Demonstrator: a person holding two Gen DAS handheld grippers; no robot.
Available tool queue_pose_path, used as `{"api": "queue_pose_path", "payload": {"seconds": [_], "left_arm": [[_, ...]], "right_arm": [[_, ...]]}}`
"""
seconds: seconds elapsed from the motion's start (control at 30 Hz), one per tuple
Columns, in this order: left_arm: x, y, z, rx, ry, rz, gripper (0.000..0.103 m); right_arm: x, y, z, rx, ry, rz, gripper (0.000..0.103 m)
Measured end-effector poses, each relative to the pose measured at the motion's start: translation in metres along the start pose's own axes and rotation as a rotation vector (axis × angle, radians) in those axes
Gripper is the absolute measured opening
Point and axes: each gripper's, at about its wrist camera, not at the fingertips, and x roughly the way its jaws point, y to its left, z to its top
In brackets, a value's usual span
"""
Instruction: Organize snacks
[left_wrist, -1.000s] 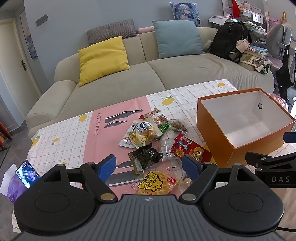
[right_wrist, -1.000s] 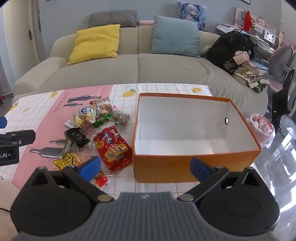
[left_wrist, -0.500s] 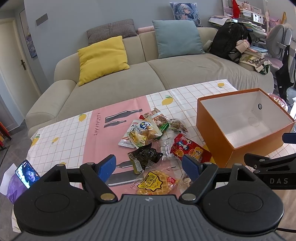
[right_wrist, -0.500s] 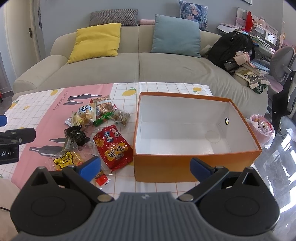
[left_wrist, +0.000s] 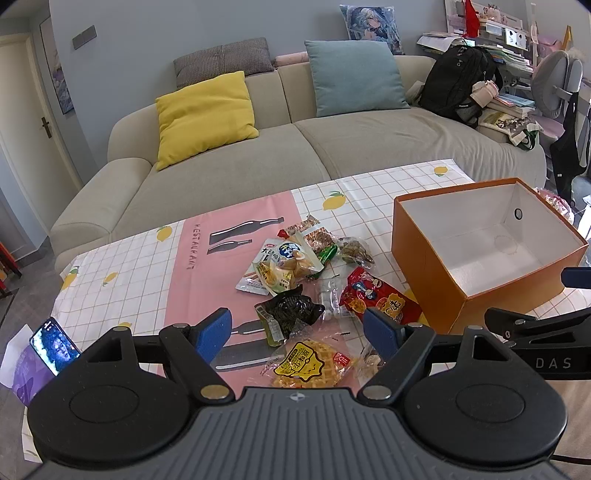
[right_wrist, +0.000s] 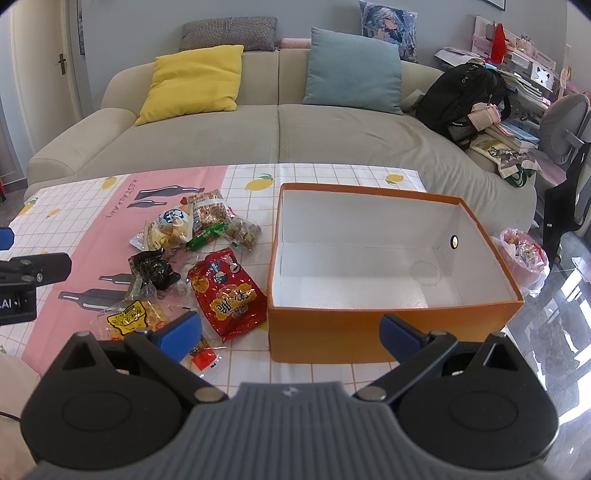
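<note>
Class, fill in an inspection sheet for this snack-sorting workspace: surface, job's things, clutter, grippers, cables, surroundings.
Surface: table under a checked lemon-print cloth.
Job's things: orange box open, nothing inside; red snack bag, waffle pack and black packet in a loose pile beside it.
Clutter: phone at the table's edge.
Grippers: left gripper and right gripper open, holding nothing.
Cables: nothing seen.
Surroundings: sofa, backpack.

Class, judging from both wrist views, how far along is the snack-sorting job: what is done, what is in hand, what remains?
Done: nothing; the orange box is empty. In hand: nothing; the left gripper and right gripper are both open. Left: every snack, including the red packet, waffle packet and black packet, lies on the tablecloth beside the box.
</note>
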Motion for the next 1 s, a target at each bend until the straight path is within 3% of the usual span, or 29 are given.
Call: {"api": "queue_pose_path", "payload": {"seconds": [0.43, 0.63, 0.77, 0.87, 0.93, 1.0], "left_arm": [[-0.002, -0.004, 0.002, -0.006, 0.023, -0.020, 0.094], [-0.003, 0.005, 0.004, -0.014, 0.046, -0.059, 0.092], [0.002, 0.021, 0.004, -0.042, 0.087, -0.099, 0.084], [0.013, 0.038, 0.002, -0.084, 0.145, -0.151, 0.070], [0.021, 0.048, 0.000, -0.126, 0.180, -0.201, 0.068], [0.030, 0.056, -0.003, -0.129, 0.211, -0.227, 0.068]], "right_arm": [[0.000, 0.002, -0.001, -0.010, -0.021, -0.006, 0.100], [-0.007, 0.001, 0.002, -0.013, -0.094, 0.066, 0.100], [-0.001, 0.009, 0.010, -0.056, -0.102, 0.089, 0.100], [0.007, 0.018, 0.014, -0.094, -0.089, 0.116, 0.099], [0.014, 0.023, 0.016, -0.123, -0.079, 0.144, 0.088], [0.022, 0.030, 0.017, -0.154, -0.066, 0.166, 0.086]]}}
